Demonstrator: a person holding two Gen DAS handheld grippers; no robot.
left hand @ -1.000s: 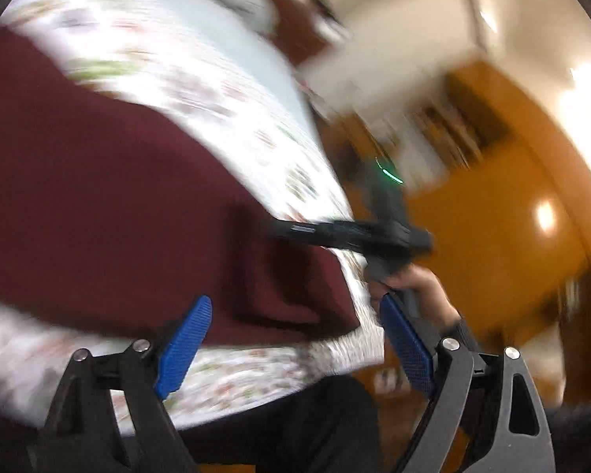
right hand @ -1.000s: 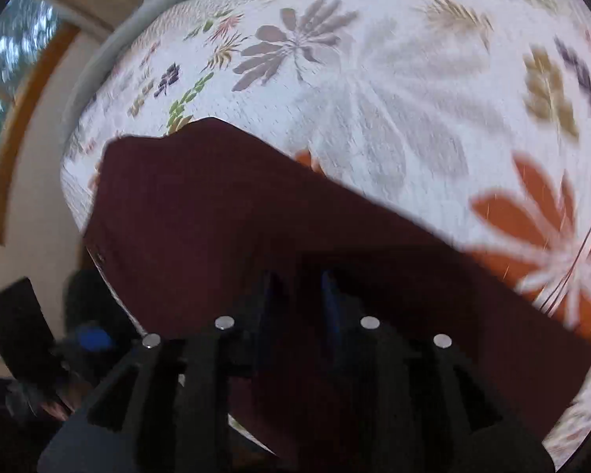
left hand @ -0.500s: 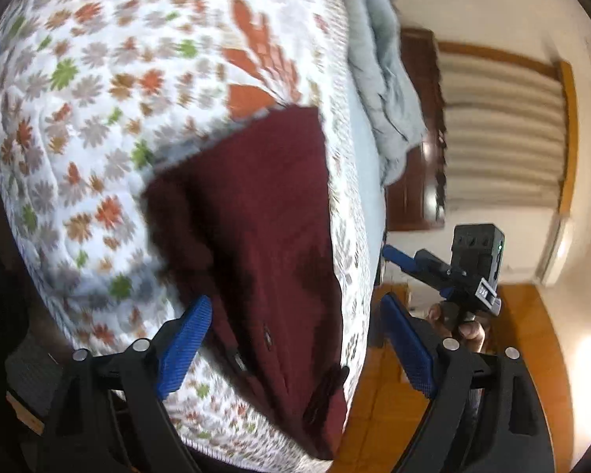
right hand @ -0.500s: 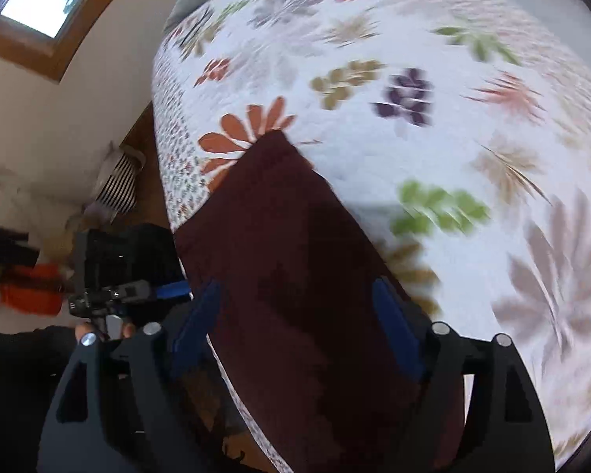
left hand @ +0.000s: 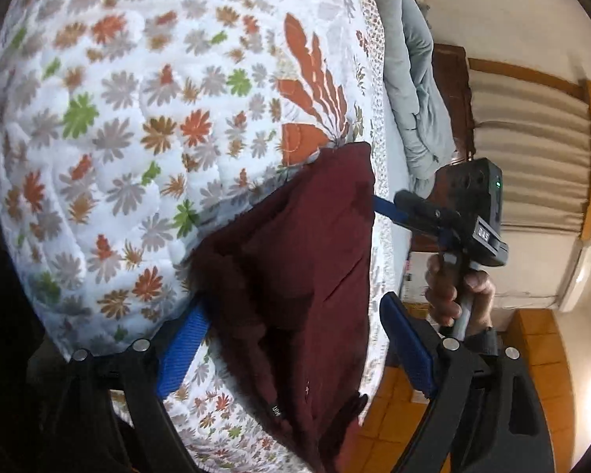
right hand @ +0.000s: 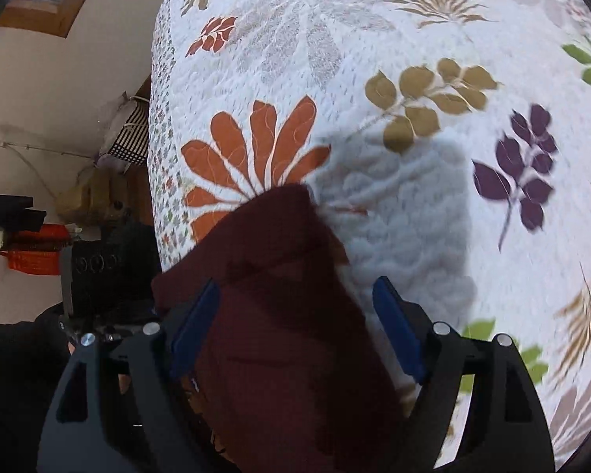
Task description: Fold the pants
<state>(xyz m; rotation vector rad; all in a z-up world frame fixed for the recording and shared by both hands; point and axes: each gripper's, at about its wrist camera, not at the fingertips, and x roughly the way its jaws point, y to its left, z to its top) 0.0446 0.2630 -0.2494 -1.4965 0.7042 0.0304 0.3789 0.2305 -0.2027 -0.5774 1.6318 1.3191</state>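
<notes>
The maroon pants (left hand: 295, 276) lie folded in a long strip near the edge of a bed with a flowered white quilt (left hand: 118, 118). They also show in the right wrist view (right hand: 287, 315). My left gripper (left hand: 295, 347) is open above the pants, with a blue pad on each side of the strip. My right gripper (right hand: 295, 327) is open above the pants too, empty. The right gripper shows in the left wrist view (left hand: 445, 216), held beside the bed edge. The left gripper's body shows in the right wrist view (right hand: 94, 272) at the left.
A grey blanket (left hand: 413, 90) lies at the far end of the bed. Beyond the bed edge are an orange tiled floor (left hand: 539, 339), a curtained window (left hand: 532, 149) and, in the right wrist view, bags and clutter by the wall (right hand: 59, 216).
My right gripper was shut on the pants a second ago; it has opened and let go. Both grippers have lifted and swung to look along the folded strip.
</notes>
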